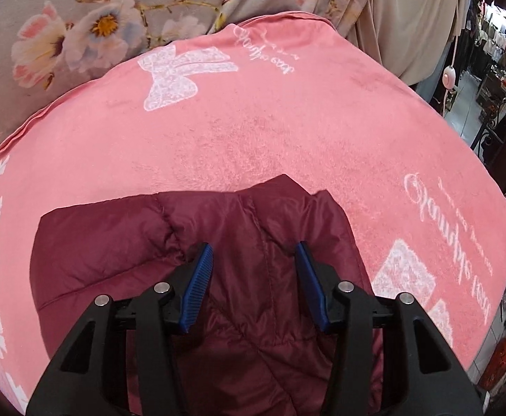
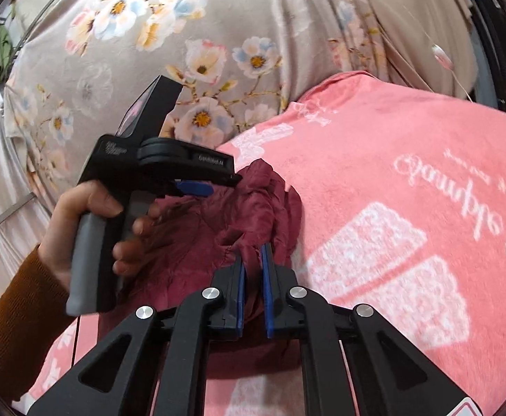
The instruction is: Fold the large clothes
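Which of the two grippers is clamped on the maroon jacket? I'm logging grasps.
The right gripper: its blue pads pinch a fold of the maroon jacket. The left gripper stands open above the jacket, pads apart.

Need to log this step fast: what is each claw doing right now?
Left claw: open above the maroon jacket, gripping nothing.
Right claw: shut on a bunched fold of the jacket.

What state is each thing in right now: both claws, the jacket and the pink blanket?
Left claw: open above the jacket, gripping nothing.
Right claw: shut on a bunched fold of jacket.
Maroon jacket: crumpled, lying on the blanket.
Pink blanket: spread flat under the jacket.
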`<state>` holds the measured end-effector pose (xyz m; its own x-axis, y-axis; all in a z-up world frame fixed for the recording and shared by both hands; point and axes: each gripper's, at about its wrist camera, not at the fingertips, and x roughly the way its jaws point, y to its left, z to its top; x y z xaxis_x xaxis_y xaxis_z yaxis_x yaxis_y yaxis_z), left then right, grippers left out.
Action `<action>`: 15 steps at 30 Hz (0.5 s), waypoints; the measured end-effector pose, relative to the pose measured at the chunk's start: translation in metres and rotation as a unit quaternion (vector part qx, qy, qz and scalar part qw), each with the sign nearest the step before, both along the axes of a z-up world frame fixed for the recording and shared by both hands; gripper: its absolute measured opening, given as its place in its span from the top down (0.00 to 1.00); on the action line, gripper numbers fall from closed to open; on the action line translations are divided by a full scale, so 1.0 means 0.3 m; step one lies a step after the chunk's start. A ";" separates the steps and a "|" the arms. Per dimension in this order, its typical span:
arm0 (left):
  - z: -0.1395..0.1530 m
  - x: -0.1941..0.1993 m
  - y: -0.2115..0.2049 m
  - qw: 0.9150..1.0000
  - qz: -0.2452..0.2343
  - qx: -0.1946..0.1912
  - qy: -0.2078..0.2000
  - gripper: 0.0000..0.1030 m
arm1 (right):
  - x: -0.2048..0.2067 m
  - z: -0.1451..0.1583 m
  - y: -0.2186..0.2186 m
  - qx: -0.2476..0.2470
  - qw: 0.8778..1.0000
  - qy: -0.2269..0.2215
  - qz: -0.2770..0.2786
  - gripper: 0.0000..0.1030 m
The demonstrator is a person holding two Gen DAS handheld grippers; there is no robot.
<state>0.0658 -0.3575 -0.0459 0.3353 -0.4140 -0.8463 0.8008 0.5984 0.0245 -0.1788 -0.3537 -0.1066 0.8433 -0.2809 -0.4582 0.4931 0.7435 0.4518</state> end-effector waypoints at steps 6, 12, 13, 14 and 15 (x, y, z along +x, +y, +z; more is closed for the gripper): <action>-0.061 0.020 -0.059 1.000 0.009 0.011 -0.001 0.54 | 0.033 -0.066 -0.003 0.006 0.999 0.049 -0.010 0.93; -0.127 0.047 -0.084 0.999 0.028 0.016 -0.006 0.54 | 0.081 -0.109 0.023 -0.021 0.994 0.102 -0.008 0.93; -0.139 0.048 -0.088 0.999 0.030 0.018 -0.010 0.54 | 0.086 -0.115 0.024 -0.022 0.994 0.108 -0.007 0.93; -0.149 0.048 -0.091 0.999 0.031 0.020 -0.014 0.54 | 0.090 -0.122 0.025 -0.022 0.993 0.114 -0.006 0.93; -0.159 0.051 -0.093 0.999 0.032 0.021 -0.016 0.54 | 0.097 -0.129 0.025 -0.023 0.992 0.121 -0.003 0.93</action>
